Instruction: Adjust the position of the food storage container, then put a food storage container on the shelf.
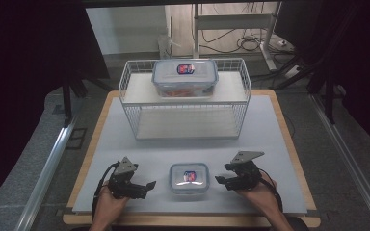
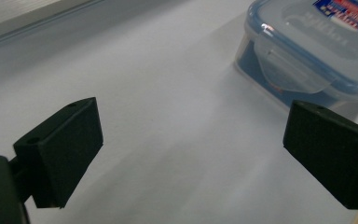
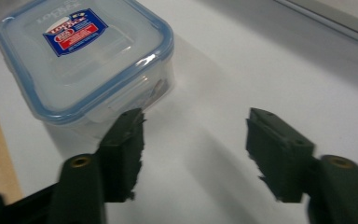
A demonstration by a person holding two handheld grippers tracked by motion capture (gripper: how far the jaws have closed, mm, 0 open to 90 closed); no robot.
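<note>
A small clear lidded container (image 1: 189,177) with a blue rim and a red-and-blue label sits near the table's front edge, between my two grippers. My left gripper (image 1: 147,186) rests to its left, jaws wide apart and empty; in the left gripper view the container's latch side (image 2: 307,51) lies beyond the right jaw. My right gripper (image 1: 219,180) is just right of the container, open, with bare table between its fingers (image 3: 126,154); the container (image 3: 84,60) stands beyond its left jaw. A larger lidded container (image 1: 185,77) sits on top of the white wire rack (image 1: 130,103).
The wire rack stands at the middle back of the white table mat (image 1: 270,144). The mat's wooden border (image 1: 289,144) runs around it. Metal rails (image 1: 48,168) flank the table on both sides.
</note>
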